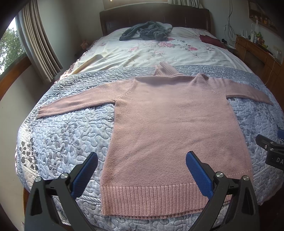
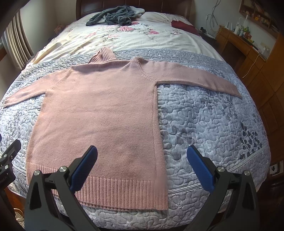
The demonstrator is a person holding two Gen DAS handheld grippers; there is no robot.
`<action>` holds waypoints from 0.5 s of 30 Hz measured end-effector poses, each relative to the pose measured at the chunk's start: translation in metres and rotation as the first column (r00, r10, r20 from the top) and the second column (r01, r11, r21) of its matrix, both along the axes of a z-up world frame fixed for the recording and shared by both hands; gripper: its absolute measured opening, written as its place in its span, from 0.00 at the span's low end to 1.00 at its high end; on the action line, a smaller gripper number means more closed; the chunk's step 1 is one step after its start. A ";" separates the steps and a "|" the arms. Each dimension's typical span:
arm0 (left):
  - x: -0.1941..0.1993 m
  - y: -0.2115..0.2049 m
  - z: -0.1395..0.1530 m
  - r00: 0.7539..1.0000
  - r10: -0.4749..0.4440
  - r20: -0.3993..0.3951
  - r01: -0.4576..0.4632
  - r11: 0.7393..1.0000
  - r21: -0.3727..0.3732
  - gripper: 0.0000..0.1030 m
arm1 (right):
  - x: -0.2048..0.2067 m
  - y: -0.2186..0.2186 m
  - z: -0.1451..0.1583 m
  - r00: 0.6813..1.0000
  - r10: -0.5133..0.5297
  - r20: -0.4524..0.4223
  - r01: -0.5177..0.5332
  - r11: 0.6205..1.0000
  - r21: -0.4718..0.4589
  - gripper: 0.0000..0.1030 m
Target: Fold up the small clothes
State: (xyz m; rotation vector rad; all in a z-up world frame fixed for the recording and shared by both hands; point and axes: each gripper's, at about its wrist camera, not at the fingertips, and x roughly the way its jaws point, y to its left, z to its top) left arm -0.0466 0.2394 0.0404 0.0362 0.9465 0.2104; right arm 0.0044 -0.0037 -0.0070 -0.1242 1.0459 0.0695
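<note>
A pink knitted sweater [image 1: 170, 124] [image 2: 99, 113] lies flat on the grey-blue quilt [image 1: 67, 135] [image 2: 209, 120], sleeves spread to both sides, ribbed collar at the far end and ribbed hem at the near bed edge. My left gripper [image 1: 142, 157] hovers open above the hem's left part, blue pads wide apart, holding nothing. My right gripper [image 2: 142, 151] hangs open over the hem's right corner, also holding nothing. The right gripper's body shows at the right edge of the left wrist view, its fingers cut off there.
A dark grey garment [image 1: 145, 32] [image 2: 113, 16] is heaped near the wooden headboard [image 1: 154, 16]. A dark red cloth [image 1: 211, 40] [image 2: 184, 26] lies at the far right of the floral sheet [image 1: 150, 51]. A wooden desk [image 2: 248, 51] stands on the right, curtains [image 1: 39, 40] on the left.
</note>
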 end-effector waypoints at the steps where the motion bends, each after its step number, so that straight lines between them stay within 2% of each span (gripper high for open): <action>1: 0.000 0.000 0.000 1.000 0.001 0.001 -0.001 1.000 0.001 0.96 | 0.000 0.000 0.000 1.000 0.000 0.000 0.000 1.000 0.000 0.97; 15: 0.000 0.004 -0.002 1.000 0.006 -0.002 -0.006 1.000 0.002 0.96 | 0.001 -0.001 0.000 1.000 0.000 0.002 0.000 1.000 0.003 0.97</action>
